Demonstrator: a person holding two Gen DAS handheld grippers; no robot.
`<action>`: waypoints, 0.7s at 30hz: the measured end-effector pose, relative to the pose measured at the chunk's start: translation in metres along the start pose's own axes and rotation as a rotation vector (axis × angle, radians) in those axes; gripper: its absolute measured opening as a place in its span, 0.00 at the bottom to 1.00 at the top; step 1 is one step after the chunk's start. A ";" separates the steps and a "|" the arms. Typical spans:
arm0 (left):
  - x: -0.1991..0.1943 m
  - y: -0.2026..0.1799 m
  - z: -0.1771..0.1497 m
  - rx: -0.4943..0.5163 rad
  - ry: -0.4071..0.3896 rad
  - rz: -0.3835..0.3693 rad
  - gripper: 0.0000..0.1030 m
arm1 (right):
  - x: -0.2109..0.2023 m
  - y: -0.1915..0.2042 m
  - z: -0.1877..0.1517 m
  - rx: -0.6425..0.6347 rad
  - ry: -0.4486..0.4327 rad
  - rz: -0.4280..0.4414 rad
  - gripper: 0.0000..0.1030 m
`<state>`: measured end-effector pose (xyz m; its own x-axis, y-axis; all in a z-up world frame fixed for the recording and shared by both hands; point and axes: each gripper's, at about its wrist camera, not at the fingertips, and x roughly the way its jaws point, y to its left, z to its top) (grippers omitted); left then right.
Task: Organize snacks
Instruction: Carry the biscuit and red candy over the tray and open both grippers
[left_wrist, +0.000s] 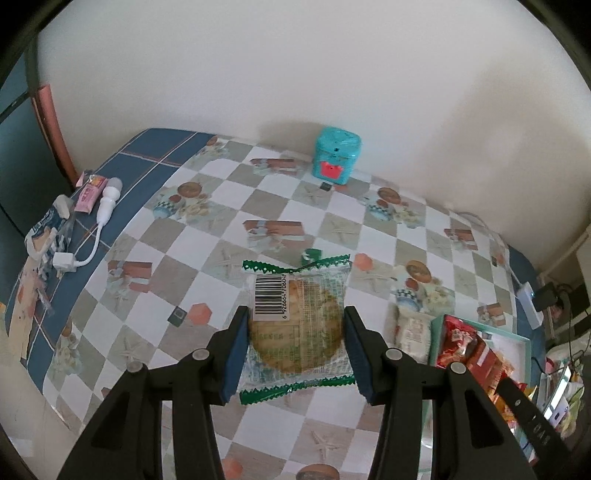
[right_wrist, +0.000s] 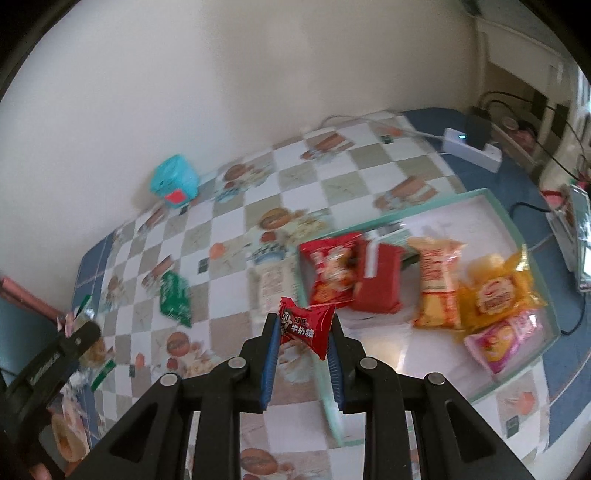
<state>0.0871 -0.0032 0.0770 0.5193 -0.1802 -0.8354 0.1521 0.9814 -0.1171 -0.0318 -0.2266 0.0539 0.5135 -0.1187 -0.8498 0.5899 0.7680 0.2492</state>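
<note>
- Between the blue pads of the left gripper (left_wrist: 295, 338), in the left wrist view, sits a biscuit packet (left_wrist: 297, 325): clear wrap, green zigzag ends, a barcode label on top. The jaws are closed on its two sides and hold it above the surface (left_wrist: 236, 206), a checked cloth with printed pictures.
- At the far edge by the wall stands a teal box (left_wrist: 337, 155) with a red patch on its front.
- On the blue border at left lie a white charger with its cable (left_wrist: 98, 221) and a pink tube (left_wrist: 88, 194) just beside it.
- At lower right is a tray (left_wrist: 519, 338) with a pale green rim, red snack bags (left_wrist: 461, 343) in it, and a white packet (left_wrist: 412, 332) just outside its near wall.
- In the right wrist view, the right gripper (right_wrist: 303, 326) has its jaws closed on a small red candy (right_wrist: 304, 325), held above the tray's near corner.
- The tray (right_wrist: 491, 199) holds two red bags (right_wrist: 351, 273), an orange bag (right_wrist: 437, 280), a yellow bag (right_wrist: 498, 291) and a pink packet (right_wrist: 504, 338).
- On the cloth to the left lies a green packet (right_wrist: 174, 293); the teal box (right_wrist: 173, 181) is farther back.
- A white power strip (right_wrist: 471, 147) lies at the far right edge.
</note>
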 end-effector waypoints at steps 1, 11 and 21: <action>-0.001 -0.004 -0.001 0.006 0.000 -0.004 0.50 | -0.001 -0.006 0.002 0.012 -0.004 -0.006 0.25; -0.007 -0.045 -0.012 0.087 0.010 -0.057 0.50 | -0.013 -0.074 0.022 0.167 -0.043 -0.077 0.25; -0.009 -0.102 -0.036 0.214 0.052 -0.169 0.50 | -0.027 -0.120 0.030 0.266 -0.074 -0.124 0.25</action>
<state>0.0365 -0.0990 0.0772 0.4284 -0.3311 -0.8407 0.4101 0.9003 -0.1456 -0.0982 -0.3344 0.0611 0.4655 -0.2544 -0.8477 0.7885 0.5542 0.2667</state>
